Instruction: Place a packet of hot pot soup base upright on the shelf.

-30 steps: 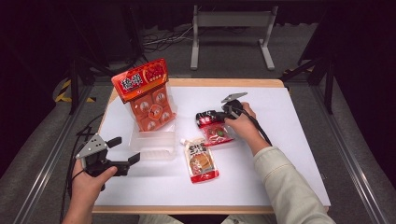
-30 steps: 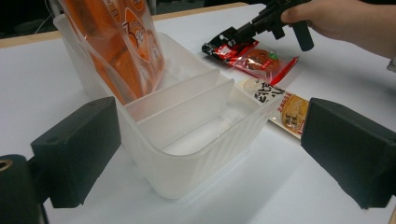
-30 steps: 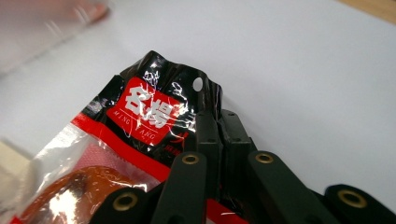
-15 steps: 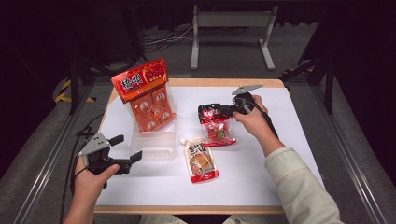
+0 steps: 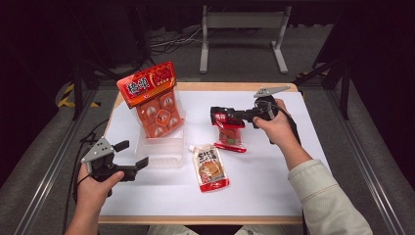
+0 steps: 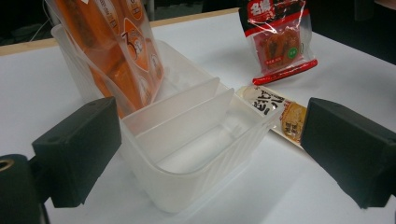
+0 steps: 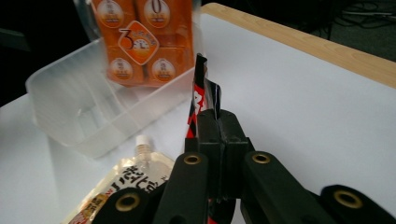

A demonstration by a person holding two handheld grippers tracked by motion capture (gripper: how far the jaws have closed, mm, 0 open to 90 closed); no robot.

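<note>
Right now the person's right tool [image 5: 221, 116] is clamped tight on the top edge of a red snack packet [image 5: 230, 133], and the packet hangs below it, its lower end near or just touching the white tabletop [image 5: 293, 186], right of the middle. In the right gripper view the two black jaws are pressed together with the packet's thin seal pinched between them.

The left tool [image 5: 133, 155] sits low at the near left, jaws wide apart and holding nothing. In the left gripper view they stand on either side of the near end of a clear plastic bin [image 6: 196, 154] without touching it. That bin has thin dividers across it. A big orange bag [image 5: 154, 105] stands upright in its far section, while the nearer sections look free. A spouted sauce pouch [image 5: 210, 169] lies flat on the tabletop just beside the bin's right side.

My reading is that the pick-up step is done and the carry is under way, with the packet meant for the bin. The next move calls for swinging it left over a free section, keeping it upright so it slips between the dividers, then letting go. The left tool seems placed to steady the bin if it slides.
</note>
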